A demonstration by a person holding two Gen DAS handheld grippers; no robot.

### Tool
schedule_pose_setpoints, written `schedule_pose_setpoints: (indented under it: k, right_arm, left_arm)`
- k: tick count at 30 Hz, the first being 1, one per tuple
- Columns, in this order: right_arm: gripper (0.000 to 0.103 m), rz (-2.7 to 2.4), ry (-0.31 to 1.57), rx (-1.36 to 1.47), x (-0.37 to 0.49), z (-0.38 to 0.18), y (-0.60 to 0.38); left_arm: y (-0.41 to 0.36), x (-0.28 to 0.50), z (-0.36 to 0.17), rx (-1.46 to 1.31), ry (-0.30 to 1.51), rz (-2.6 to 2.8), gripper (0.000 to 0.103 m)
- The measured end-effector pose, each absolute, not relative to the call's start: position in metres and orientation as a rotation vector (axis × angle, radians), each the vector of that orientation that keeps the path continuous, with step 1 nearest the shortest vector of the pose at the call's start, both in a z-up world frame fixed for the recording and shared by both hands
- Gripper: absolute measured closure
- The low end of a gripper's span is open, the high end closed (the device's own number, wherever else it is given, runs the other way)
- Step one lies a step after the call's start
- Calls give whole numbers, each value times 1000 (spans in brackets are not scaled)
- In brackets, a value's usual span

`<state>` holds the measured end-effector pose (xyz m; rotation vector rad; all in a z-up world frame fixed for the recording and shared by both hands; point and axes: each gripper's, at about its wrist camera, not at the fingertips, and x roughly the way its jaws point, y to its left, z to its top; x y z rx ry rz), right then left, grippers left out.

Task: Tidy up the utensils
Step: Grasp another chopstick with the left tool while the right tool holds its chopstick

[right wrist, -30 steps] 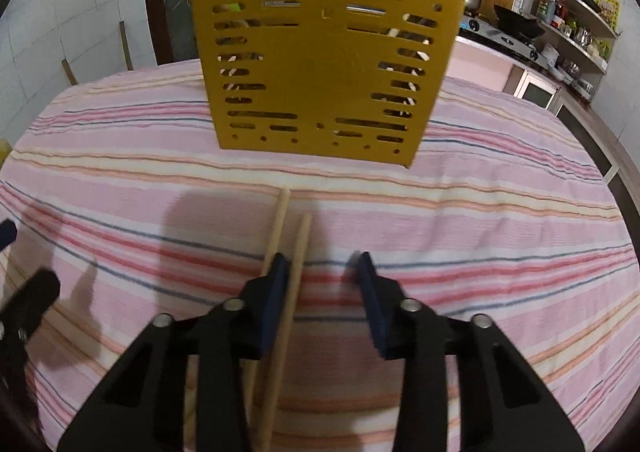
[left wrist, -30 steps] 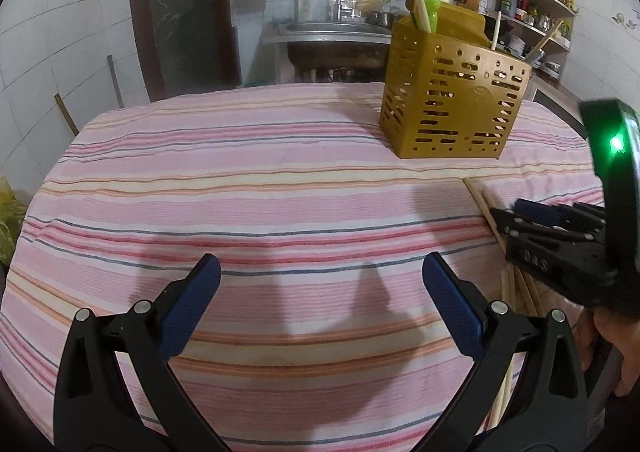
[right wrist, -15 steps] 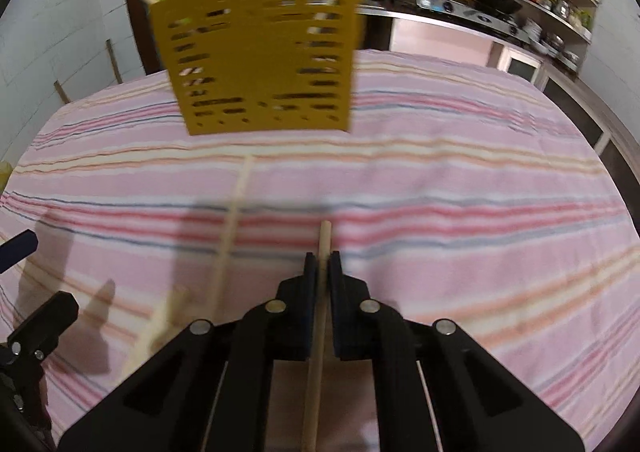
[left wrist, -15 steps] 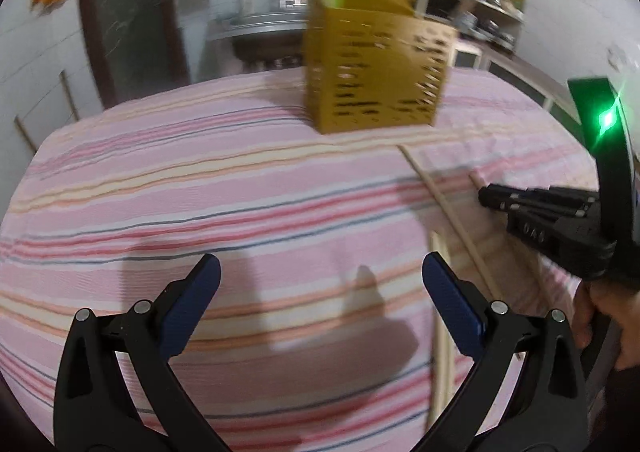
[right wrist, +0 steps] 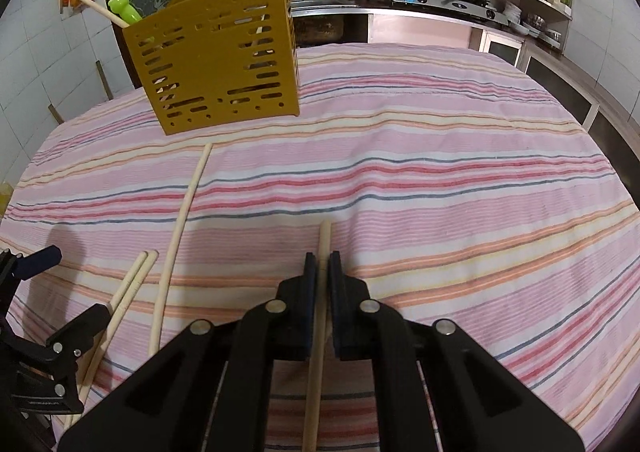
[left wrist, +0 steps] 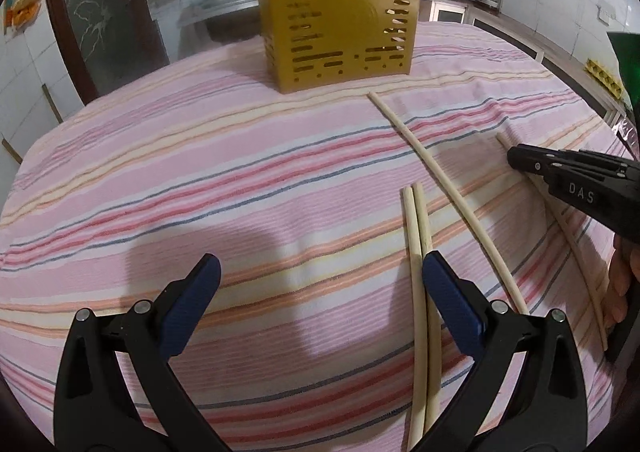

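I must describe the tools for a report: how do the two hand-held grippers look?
Both are black plastic frames with silver rivets and dark blue pads. The left hand-held gripper shows long blue fingertips. The right hand-held gripper carries white letters "DAS" on its side and a green part above it.

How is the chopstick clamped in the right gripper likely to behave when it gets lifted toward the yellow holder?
The chopstick looks like thin, stiff wood, so probably light and rigid. The right gripper pinches it near one end, so the long free part may swing or pivot. Its round, smooth shaft could slip between the pads if bumped.
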<state>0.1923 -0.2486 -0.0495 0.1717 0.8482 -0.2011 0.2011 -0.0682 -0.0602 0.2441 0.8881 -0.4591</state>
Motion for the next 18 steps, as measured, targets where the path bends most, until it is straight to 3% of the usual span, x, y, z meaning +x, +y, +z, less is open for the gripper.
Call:
schedule_pose_setpoints:
  k: [12,18]
  right_arm:
    - [96,-184,840,206,189,-50,-255]
    - [96,-201,876,171,195,-48,-252]
  left_arm:
    - [-77,195,-63,303,886,-454,6]
    - [-87,202,-62,268,934,-471,20]
